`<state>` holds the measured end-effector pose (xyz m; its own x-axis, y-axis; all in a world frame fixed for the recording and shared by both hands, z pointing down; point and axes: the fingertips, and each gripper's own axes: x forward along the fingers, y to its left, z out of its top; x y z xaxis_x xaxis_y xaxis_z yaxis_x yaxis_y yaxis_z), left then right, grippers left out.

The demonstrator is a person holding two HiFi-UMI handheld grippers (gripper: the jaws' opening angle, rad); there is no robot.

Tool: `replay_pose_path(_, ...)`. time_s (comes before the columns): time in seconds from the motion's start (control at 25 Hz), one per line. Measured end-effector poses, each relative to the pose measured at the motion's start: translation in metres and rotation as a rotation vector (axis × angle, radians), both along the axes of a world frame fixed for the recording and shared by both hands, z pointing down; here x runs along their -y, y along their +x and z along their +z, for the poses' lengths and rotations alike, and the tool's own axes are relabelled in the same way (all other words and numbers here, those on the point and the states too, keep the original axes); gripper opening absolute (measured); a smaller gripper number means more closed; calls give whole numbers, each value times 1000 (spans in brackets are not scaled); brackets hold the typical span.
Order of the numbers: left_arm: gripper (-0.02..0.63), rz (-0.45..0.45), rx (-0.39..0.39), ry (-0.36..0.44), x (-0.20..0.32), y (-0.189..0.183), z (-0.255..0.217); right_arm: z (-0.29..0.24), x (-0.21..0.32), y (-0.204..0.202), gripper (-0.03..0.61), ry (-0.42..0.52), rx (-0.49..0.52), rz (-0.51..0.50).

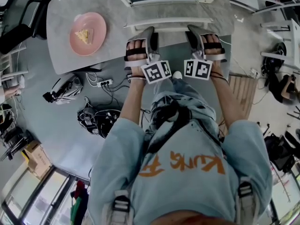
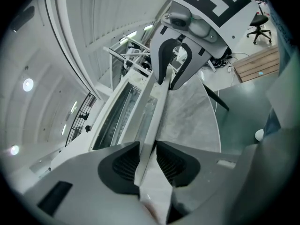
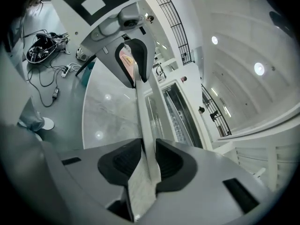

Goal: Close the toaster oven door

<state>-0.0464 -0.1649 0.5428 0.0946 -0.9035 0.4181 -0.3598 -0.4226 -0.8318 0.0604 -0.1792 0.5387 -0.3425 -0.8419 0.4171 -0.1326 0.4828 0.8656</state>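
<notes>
Though plate [image 1: 97,24] shows overhead only, left hand-held gripper [image 2: 151,146], right hand-held gripper [image 3: 149,146], clamping handle [image 2: 157,107]

Toaster oven door [image 1: 173,11] lying open over table [image 1: 65,13], handle [image 1: 168,22] along its near edge. Side by side at that handle: left gripper [image 1: 150,32] toward door's left end, right gripper [image 1: 194,32] toward its right end, handle between each pair of jaws, pads against it. Left of door, on same table: plate [image 1: 76,44], food piece [image 1: 84,34] on it. On floor [image 1: 56,125], nearer than door and to its left: power strip [image 1: 105,82], cable bundle [image 1: 96,118].
</notes>
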Motion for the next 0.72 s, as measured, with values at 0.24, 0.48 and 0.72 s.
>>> replay_pose_path(0.24,103,12,3,43,19,-1,-27,-27,19,-2,100,44,5,-3)
replay_pose_path(0.48,110,31,0,67,44,-3,-50,-50,44,-5,107,71,4,-5)
replay_pose_path(0.72,114,38,11,90,72,-7,-66,-66,72,-10,114,92,2,5)
